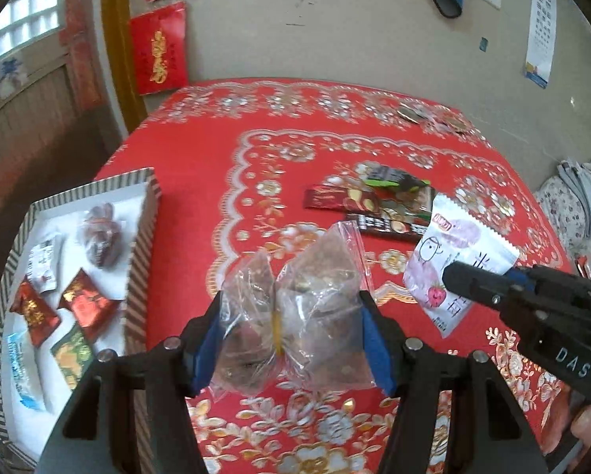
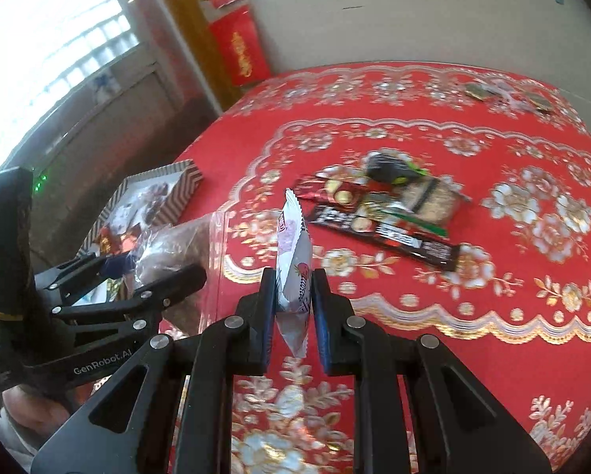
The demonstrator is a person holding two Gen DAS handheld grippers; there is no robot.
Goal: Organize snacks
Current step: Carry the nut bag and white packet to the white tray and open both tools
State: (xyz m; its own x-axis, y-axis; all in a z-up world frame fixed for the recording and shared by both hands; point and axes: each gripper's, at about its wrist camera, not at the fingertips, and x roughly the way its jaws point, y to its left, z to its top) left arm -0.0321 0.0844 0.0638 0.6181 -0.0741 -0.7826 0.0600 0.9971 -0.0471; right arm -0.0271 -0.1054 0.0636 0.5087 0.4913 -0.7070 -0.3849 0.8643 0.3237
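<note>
Left wrist view, left gripper (image 1: 291,339) clamped on a clear snack bag (image 1: 295,316) above the red tablecloth (image 1: 200,181), striped box (image 1: 137,252) at left; right wrist view, right gripper (image 2: 293,308) pinching an upright white packet (image 2: 293,272), dark wrappers (image 2: 386,229) lying beyond.

A box (image 1: 141,237) sits at the desk's (image 1: 216,166) left edge with several wrapped snacks (image 1: 85,304) in it. A pile of packets (image 1: 378,205) lies mid-desk, to its right. Small items (image 1: 433,118), perhaps coins, lie at the far edge.
</note>
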